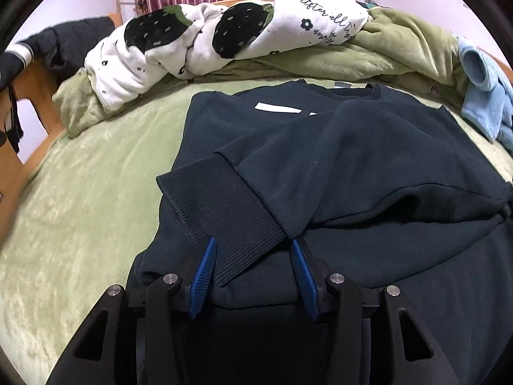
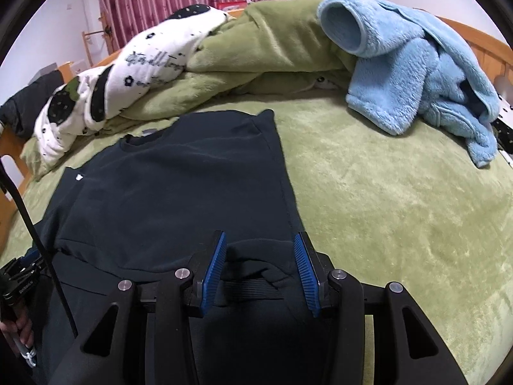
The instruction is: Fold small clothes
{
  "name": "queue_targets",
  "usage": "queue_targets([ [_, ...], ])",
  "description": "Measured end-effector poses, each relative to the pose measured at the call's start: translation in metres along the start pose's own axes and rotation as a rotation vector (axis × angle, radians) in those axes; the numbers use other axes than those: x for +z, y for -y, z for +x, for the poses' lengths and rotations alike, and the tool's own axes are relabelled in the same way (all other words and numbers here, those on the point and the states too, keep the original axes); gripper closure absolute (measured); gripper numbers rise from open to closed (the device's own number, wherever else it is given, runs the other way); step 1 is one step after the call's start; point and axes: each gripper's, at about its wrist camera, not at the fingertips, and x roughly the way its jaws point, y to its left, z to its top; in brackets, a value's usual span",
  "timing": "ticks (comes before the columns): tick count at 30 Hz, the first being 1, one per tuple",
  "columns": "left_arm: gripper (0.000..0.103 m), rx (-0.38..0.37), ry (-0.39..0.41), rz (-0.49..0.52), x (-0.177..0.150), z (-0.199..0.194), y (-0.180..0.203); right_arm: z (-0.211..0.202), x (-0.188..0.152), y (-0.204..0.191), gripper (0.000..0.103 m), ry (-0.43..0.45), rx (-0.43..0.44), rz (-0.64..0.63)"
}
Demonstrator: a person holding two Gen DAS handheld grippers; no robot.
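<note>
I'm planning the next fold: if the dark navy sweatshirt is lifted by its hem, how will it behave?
The dark navy sweatshirt will probably drape limply, since its folded sleeve already sags in soft creases. The ribbed cuff looks thicker, so it may hang down. The plush green bedspread likely grips rather than lets it slide.

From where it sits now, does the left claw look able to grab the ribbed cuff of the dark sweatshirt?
Probably yes: the ribbed cuff lies on top of the dark navy sweatshirt, uncovered, its end already between the open left claw.
</note>
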Motion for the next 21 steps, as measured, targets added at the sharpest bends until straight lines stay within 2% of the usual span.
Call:
queue_targets([
  [1,0.058,0.001,0.005,0.003,0.001,-0.001,0.001,0.003,-0.001,0.001,0.059,-0.015,-0.011,0.005],
  [2,0.064,-0.006,0.011,-0.001,0.002,-0.002,0.000,0.008,-0.001,0.003,0.059,-0.038,-0.026,0.016],
  [3,0.075,-0.009,0.013,-0.009,0.002,-0.003,-0.002,0.010,-0.002,0.004,0.059,-0.051,-0.026,0.026],
  [6,0.094,-0.030,0.030,-0.036,0.006,-0.008,-0.013,0.017,-0.005,0.005,0.059,-0.074,-0.052,0.024],
  [11,0.095,-0.015,0.091,-0.061,0.015,-0.026,-0.040,0.019,-0.008,0.002,0.059,-0.064,-0.094,-0.002],
  [15,0.095,-0.064,0.046,-0.089,0.014,-0.022,-0.054,0.021,-0.008,0.001,0.059,-0.068,-0.110,-0.010],
  [19,0.091,-0.045,0.041,-0.064,0.007,-0.022,-0.048,0.014,-0.004,0.005,0.059,-0.041,-0.086,0.001],
  [21,0.082,-0.057,0.044,-0.087,0.005,-0.024,-0.051,0.006,-0.001,0.010,0.059,0.003,-0.053,0.028],
])
